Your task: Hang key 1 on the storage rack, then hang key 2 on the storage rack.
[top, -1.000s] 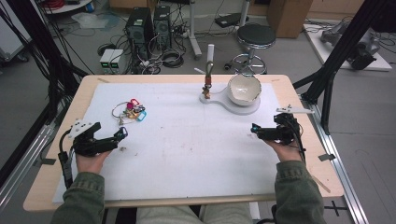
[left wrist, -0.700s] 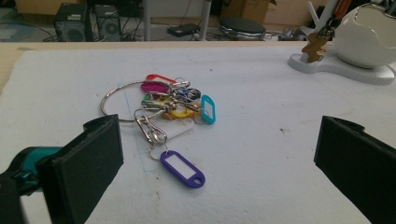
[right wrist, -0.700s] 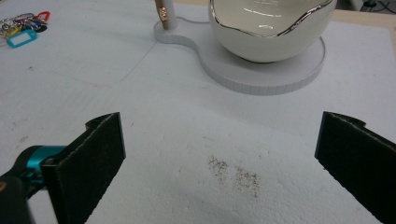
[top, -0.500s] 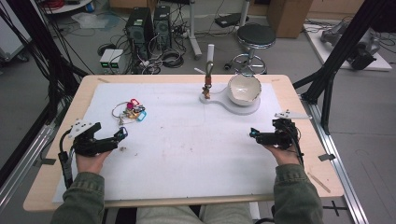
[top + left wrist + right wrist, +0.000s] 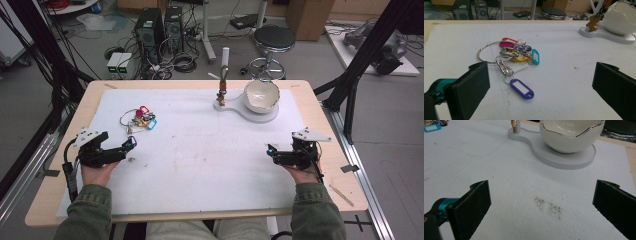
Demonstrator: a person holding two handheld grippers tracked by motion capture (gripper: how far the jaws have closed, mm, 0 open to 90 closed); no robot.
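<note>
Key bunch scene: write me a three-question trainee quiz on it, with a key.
1. True or false: the left gripper is shut on the key bunch.
2. Which thing stands on the white base next to the small brown figure? A) a mug B) a white bowl C) a bottle
3. Fill in: the tag nearest the left gripper's fingers in the left gripper view is coloured ____.

Key:
1. False. Both fingers stand wide apart and the bunch lies on the white mat ahead of them, untouched.
2. B, the white bowl.
3. Purple: the purple tag.
</note>
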